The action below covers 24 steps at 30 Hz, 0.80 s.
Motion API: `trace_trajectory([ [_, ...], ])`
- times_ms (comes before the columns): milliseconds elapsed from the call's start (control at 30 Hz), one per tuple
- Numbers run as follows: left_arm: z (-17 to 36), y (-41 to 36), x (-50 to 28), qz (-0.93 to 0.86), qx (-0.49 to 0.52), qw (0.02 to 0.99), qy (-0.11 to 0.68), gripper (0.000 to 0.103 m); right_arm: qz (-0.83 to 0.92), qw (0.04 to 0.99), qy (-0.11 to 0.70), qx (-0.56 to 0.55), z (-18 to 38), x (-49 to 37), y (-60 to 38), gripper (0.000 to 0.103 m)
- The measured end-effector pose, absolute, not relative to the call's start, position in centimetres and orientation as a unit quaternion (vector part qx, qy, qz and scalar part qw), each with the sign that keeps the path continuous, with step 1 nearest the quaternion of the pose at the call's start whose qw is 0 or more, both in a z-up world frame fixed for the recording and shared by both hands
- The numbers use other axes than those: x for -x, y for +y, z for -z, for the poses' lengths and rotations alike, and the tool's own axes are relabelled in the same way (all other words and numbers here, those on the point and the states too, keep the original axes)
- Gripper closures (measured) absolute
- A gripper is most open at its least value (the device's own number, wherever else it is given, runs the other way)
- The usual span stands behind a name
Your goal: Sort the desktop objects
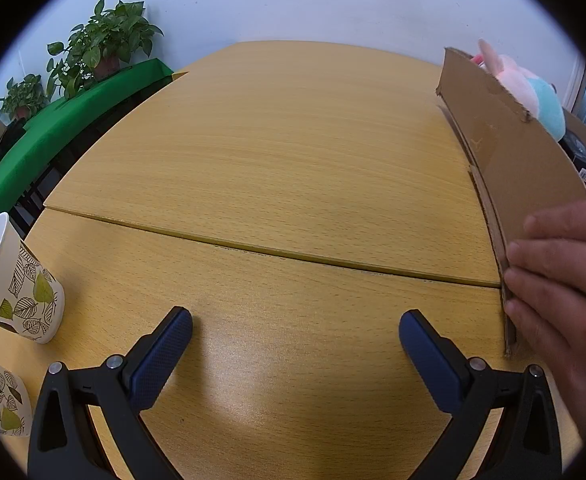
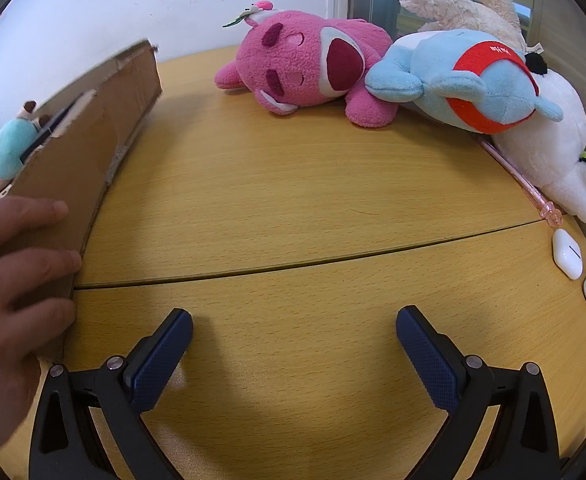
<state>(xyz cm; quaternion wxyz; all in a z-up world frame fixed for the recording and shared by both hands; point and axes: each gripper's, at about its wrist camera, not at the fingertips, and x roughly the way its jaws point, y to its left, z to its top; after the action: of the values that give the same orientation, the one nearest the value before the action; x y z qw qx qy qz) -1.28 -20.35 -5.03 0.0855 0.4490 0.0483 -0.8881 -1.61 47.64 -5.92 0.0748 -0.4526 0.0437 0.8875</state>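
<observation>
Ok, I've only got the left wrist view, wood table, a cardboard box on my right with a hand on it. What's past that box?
Observer: Past the cardboard box, the right wrist view shows a pink plush lying on the table by the wall.
Operator: Just that one toy?
Observer: No, a blue plush with a red band lies against it, over a white plush.
Operator: Any small stuff to sort there?
Observer: Yes, a white earbud case lies at the table's right edge, with a pink pen just beyond it.
Operator: Is the right gripper holding anything?
Observer: No, the right gripper is open over bare wood.
</observation>
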Motion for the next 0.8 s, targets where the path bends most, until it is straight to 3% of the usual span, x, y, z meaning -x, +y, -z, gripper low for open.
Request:
trace_trajectory([
  [800, 4.98, -20.35, 1.35, 0.888, -0.449, 0.086, 0.048, 0.000, -0.887, 0.075, 0.044, 0.452, 5.24, 2.20, 47.51, 0.000],
])
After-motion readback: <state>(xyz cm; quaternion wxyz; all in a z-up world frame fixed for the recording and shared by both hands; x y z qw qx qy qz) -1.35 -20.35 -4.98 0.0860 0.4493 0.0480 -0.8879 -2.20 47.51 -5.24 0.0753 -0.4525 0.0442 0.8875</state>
